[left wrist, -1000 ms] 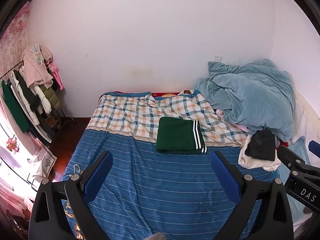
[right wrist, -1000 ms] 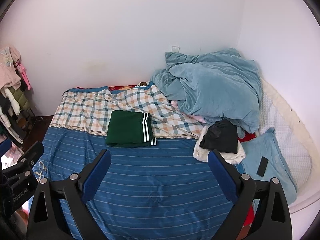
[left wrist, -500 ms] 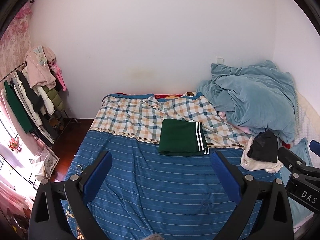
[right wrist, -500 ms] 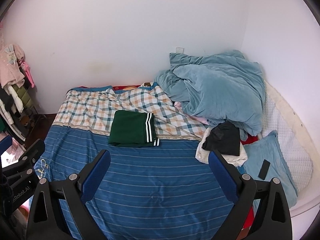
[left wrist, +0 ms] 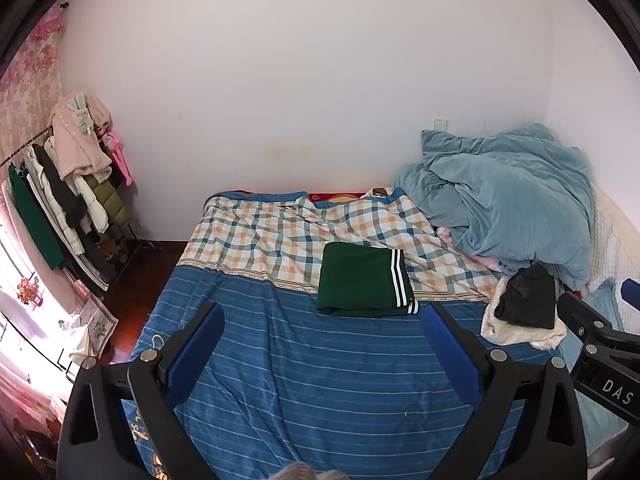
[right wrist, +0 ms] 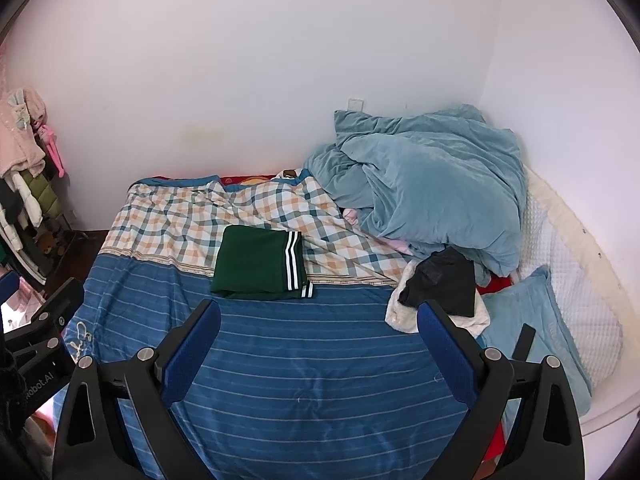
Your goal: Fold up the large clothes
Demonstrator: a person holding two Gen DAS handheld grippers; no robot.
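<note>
Your green garment (left wrist: 362, 280) lies folded into a neat rectangle near the middle of the bed (left wrist: 320, 380), straddling the seam where the checked part of the cover meets the blue striped part. Its white-striped band runs along the edge facing the right side of the bed, and nothing rests on it.

Toward the bed's right edge, well apart from the green garment, you have a crumpled black garment (right wrist: 440, 284) sitting on a white fleecy one (right wrist: 400, 312). Behind them, in the far right corner against the wall, a light blue duvet (right wrist: 432, 184) is heaped up. A light blue pillow (right wrist: 532, 320) lies along the right edge, with a small dark flat object (right wrist: 524, 342) on it.

Your left gripper (left wrist: 322, 354) is held above the near, striped end of the bed with its blue-padded fingers spread wide and nothing between them. Your right gripper (right wrist: 318, 350) is the same: fingers wide apart, empty, above the near end. Neither touches the cloth.

Off the bed's left side, a clothes rack (left wrist: 60, 200) holds hanging coats.
</note>
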